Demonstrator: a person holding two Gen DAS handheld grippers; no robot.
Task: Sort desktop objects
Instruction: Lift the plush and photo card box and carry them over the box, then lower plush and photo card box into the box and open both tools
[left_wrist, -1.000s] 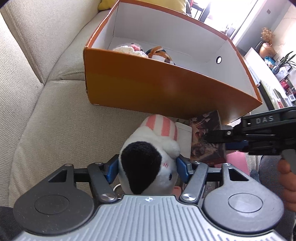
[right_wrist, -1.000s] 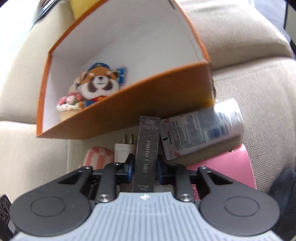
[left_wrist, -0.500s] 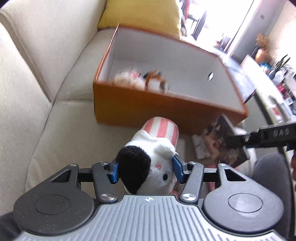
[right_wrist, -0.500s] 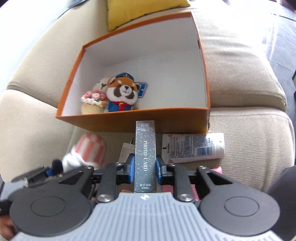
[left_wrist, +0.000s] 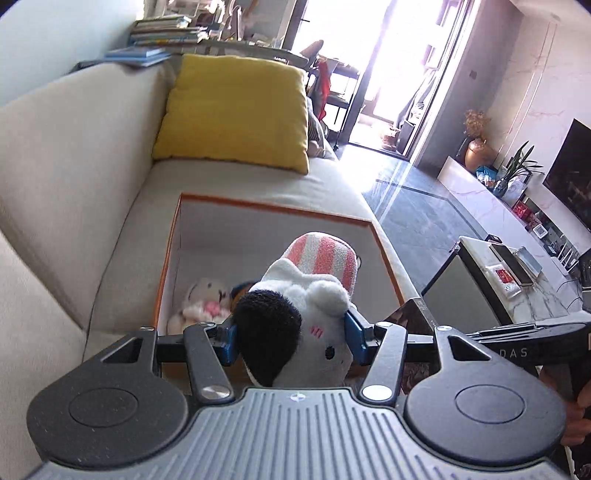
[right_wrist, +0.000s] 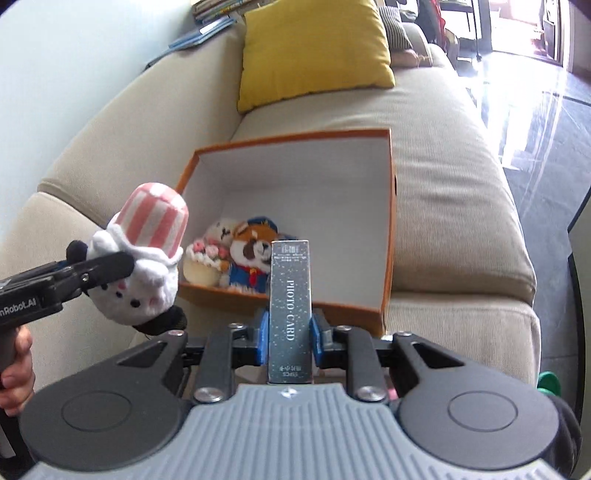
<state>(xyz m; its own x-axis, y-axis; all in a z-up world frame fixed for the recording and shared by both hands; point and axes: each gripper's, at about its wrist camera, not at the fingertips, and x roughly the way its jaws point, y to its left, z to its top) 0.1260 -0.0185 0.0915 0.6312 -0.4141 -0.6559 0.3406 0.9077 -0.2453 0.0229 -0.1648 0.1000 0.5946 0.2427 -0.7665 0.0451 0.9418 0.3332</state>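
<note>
Claws aloft over the sofa (right_wrist: 461, 206): my left gripper (left_wrist: 290, 334) squeezes a plush toy (left_wrist: 295, 317) with a pink-striped hat, my right gripper (right_wrist: 290, 332) pinches a dark photo card box (right_wrist: 290, 306) upright. Both hang just short of the orange box (right_wrist: 388, 221), where two stuffed animals (right_wrist: 236, 254) sit.

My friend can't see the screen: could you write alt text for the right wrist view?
The right tool grips a dark box marked PHOTO CARD above an open orange box holding plush toys on a beige sofa.
</note>
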